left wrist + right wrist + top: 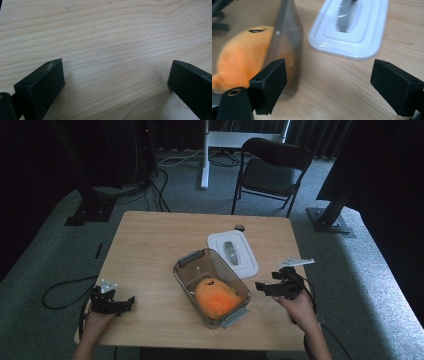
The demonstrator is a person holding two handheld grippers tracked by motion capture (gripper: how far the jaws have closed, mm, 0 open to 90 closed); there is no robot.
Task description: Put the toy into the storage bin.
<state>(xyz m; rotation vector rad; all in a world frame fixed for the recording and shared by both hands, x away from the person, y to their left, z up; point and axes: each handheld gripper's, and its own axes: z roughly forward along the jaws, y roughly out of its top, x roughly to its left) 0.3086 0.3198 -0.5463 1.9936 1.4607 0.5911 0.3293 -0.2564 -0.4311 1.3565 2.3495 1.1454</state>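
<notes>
Fingers [45, 82] spread over bare wooden table [150, 240], grey carpet [360, 270]

Left gripper [116, 85]: black jaws at 7 and 4 o'clock, wide apart, bare pale wooden table [107, 37] between them.

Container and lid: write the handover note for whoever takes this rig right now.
Left gripper: open, holding nothing, low over bare table at the near left.
Right gripper: open, holding nothing, just right of the container, facing the gap between it and the lid.
Orange plush toy: already inside the clear container.
White lid: off, flat on the table beside the container's far right side.
Done: toy is in.
Left, probably: pick up the lid, seat it, close the grey end latches.
</notes>
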